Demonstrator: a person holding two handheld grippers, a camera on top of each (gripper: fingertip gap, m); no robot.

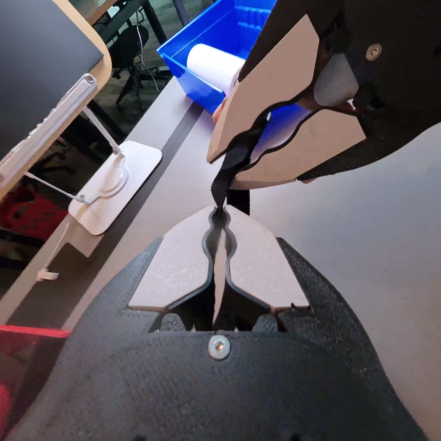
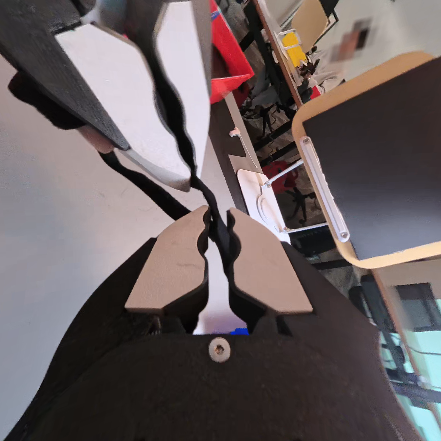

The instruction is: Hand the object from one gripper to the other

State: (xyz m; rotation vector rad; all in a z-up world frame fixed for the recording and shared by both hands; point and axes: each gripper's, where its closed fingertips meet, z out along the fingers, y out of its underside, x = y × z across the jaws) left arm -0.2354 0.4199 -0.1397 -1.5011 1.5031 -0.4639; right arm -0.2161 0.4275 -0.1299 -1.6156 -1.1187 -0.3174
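A black fabric strap [image 1: 235, 152] runs between the two grippers above the grey table [image 1: 346, 250]. My left gripper [image 1: 220, 210] is shut, pinching one end of the strap at its tips; it also shows at the top of the right wrist view [image 2: 192, 183]. My right gripper [image 2: 218, 212] has its jaws a little apart, and the strap [image 2: 222, 233] lies in the gap against the right-hand finger. In the left wrist view the right gripper [image 1: 224, 170] comes in from the upper right, jaws parted around the strap. A loose part of the strap [image 2: 143, 181] hangs to the left.
A blue bin [image 1: 202, 31] holding a white roll [image 1: 212, 64] stands at the table's far edge. A white stand base [image 1: 114, 188] carries a tilted dark panel [image 1: 35, 59] at the left edge. A red bin [image 2: 226, 59] sits behind the left gripper. The grippers are tip to tip, or close to it.
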